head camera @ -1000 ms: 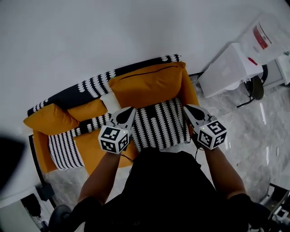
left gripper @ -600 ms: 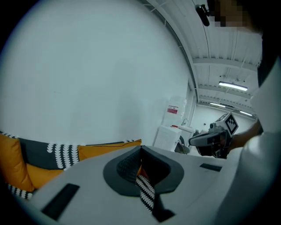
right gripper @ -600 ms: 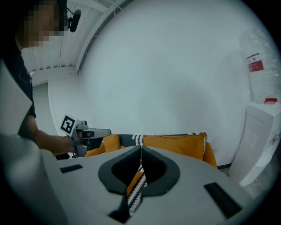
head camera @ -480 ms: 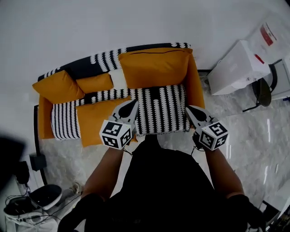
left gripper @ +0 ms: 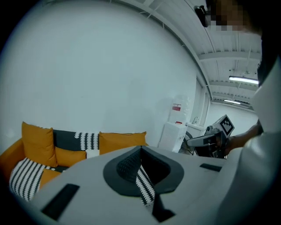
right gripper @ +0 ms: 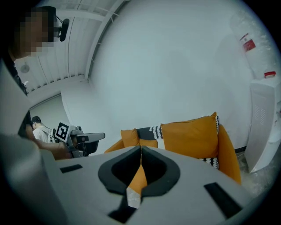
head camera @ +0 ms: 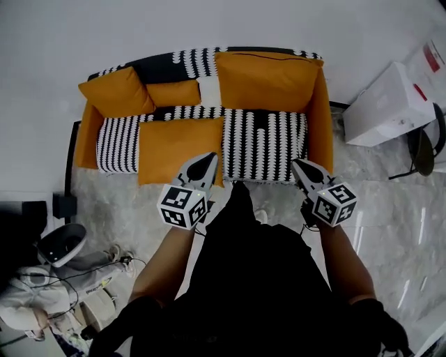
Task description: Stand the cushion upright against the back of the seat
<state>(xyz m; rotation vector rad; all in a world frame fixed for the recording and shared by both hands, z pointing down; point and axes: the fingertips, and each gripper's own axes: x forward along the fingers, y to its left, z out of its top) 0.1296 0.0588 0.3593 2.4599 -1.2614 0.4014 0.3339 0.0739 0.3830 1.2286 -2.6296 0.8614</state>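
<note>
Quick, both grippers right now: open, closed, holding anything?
Left gripper: jaws closed, holding nothing.
Right gripper: jaws closed, holding nothing.

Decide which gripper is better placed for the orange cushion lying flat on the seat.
Left, likely. The left gripper is right by the flat orange cushion; the right gripper is at the far end of the sofa. Both jaws are shut.

no readable text anywhere

Plain white wall (head camera: 209, 21), grey marble floor (head camera: 390, 202). Sofa (head camera: 320, 118) backs onto wall; white cabinet (head camera: 387, 104) just right of it. Ceiling strip light (left gripper: 242, 79) on.
</note>
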